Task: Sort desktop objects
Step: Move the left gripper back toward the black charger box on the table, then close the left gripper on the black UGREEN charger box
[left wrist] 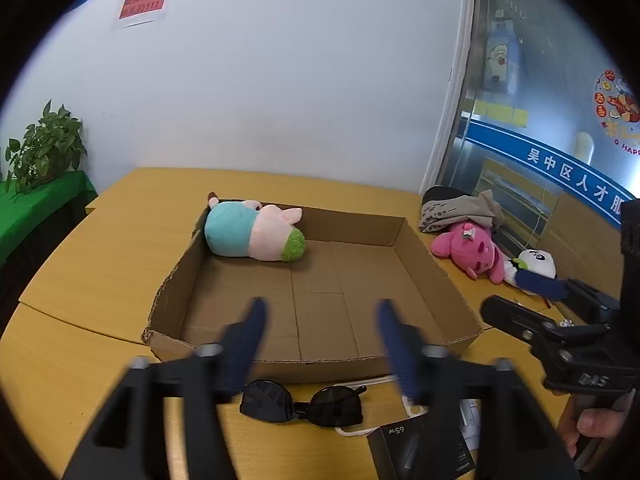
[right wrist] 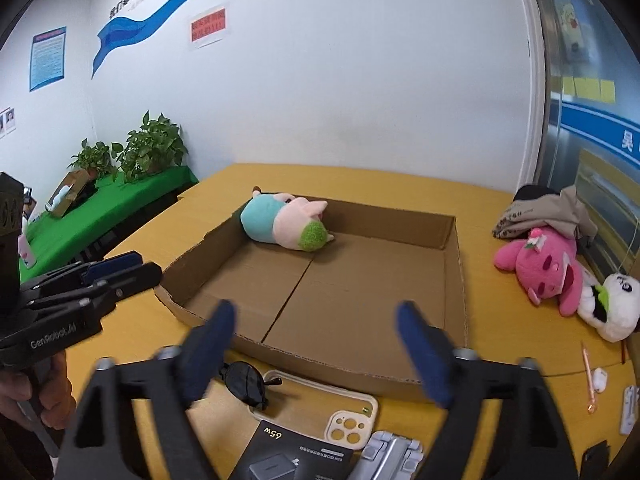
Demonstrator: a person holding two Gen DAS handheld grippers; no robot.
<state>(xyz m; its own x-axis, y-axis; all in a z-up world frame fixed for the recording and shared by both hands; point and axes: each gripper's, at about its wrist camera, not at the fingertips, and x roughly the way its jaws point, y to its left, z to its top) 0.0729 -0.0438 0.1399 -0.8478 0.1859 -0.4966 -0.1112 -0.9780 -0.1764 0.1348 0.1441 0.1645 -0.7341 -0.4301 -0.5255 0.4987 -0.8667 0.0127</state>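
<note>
A shallow open cardboard box (left wrist: 320, 370) (right wrist: 360, 376) lies on the yellow desk. Inside it, at the far left corner, rests a pink and teal pig plush (left wrist: 252, 232) (right wrist: 284, 222). My left gripper (left wrist: 320, 312) hovers open over the box's near edge, with nothing between its blue pads. My right gripper (right wrist: 314, 316) stands wide open beside it, also holding nothing. Black sunglasses (left wrist: 300, 402) (right wrist: 244, 384) lie on the desk just in front of the box, below both grippers. To the right of the box lie a pink plush (right wrist: 540, 268) and a white panda plush (right wrist: 612, 308).
At the near edge lie a black charger box (right wrist: 288, 456), a cream phone case (right wrist: 352, 424) and a grey folding stand (right wrist: 392, 456). A copper pen (right wrist: 588, 376) and a folded garment (right wrist: 540, 212) are on the right. Potted plants (right wrist: 152, 148) stand on a green table at the left.
</note>
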